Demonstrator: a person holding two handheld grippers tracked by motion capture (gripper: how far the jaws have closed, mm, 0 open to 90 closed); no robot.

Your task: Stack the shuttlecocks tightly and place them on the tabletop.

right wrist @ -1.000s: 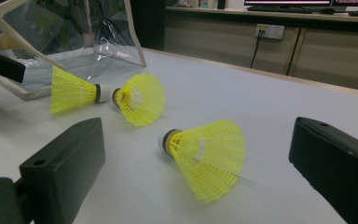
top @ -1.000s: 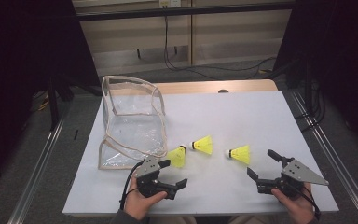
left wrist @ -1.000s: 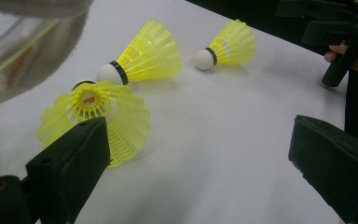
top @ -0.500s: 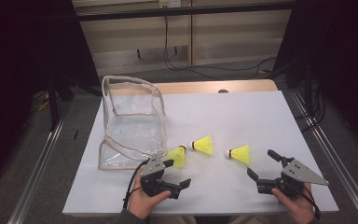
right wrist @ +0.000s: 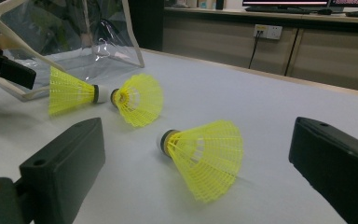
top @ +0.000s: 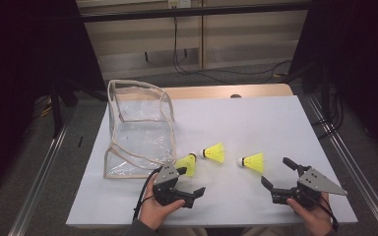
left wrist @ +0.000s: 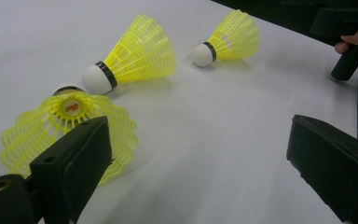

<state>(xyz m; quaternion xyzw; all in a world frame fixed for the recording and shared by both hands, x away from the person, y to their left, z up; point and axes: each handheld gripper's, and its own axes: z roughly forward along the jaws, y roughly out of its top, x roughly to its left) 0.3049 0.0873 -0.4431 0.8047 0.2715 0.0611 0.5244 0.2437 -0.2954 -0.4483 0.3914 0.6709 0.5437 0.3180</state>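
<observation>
Three yellow shuttlecocks lie on the white table. The left one (top: 188, 163) (left wrist: 70, 126) (right wrist: 70, 91) lies against the far jaw of my left gripper (top: 191, 181) (left wrist: 200, 154), which is open and holds nothing. The middle shuttlecock (top: 214, 153) (left wrist: 133, 53) (right wrist: 137, 99) lies just beyond it. The right shuttlecock (top: 252, 162) (left wrist: 228, 37) (right wrist: 205, 154) lies on its side just ahead of my right gripper (top: 275, 171) (right wrist: 200, 151), whose jaws stand wide open and empty. A clear plastic bag (top: 138, 128) (right wrist: 74, 32) with beige trim stands open at the left.
The white table top (top: 256, 118) stretches behind and to the right of the shuttlecocks. Its front edge runs just under both hands. Metal rails (top: 354, 167) line the table's sides. Cabinets and cables stand beyond the far edge.
My left gripper has shifted slightly right, closer to the left shuttlecock. The right gripper and the shuttlecocks have stayed put.
</observation>
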